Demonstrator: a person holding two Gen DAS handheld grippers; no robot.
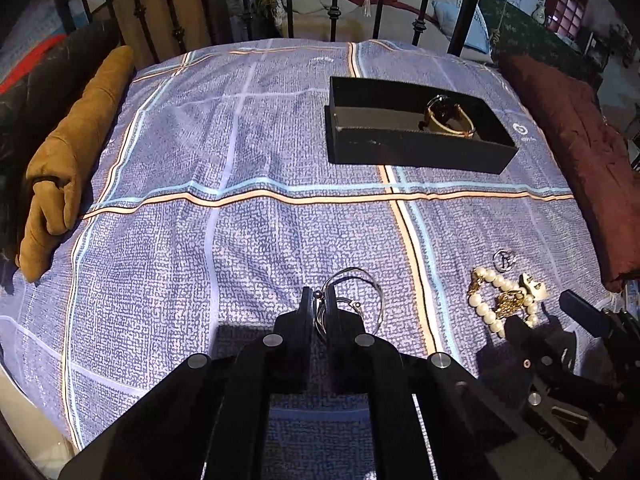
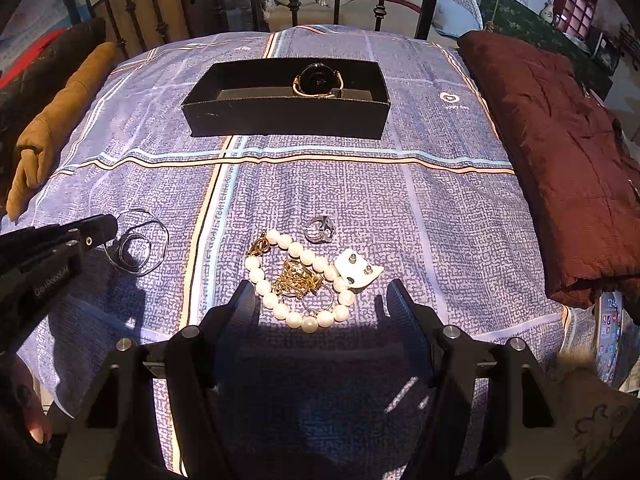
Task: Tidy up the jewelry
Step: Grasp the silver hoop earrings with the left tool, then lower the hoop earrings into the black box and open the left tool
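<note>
My left gripper (image 1: pixel 319 295) is shut on thin silver hoop bangles (image 1: pixel 360 300) lying on the blue checked bedspread; it also shows in the right wrist view (image 2: pixel 105 227) with the bangles (image 2: pixel 138 242). A black open box (image 1: pixel 416 130) (image 2: pixel 288 100) holds a gold-and-black watch (image 1: pixel 448 116) (image 2: pixel 318 80). My right gripper (image 2: pixel 320 292) is open, just behind a pearl bracelet (image 2: pixel 300 280) (image 1: pixel 496 300) with a gold chain (image 2: pixel 298 278) inside it. A silver ring (image 2: pixel 320 229) and a white earring card (image 2: pixel 356 268) lie beside the pearls.
A tan cushion (image 1: pixel 68 168) lies along the left edge, a maroon folded quilt (image 2: pixel 560 160) along the right. A black iron bed frame (image 1: pixel 336 4) stands behind. A phone (image 2: pixel 610 336) lies at the right front corner.
</note>
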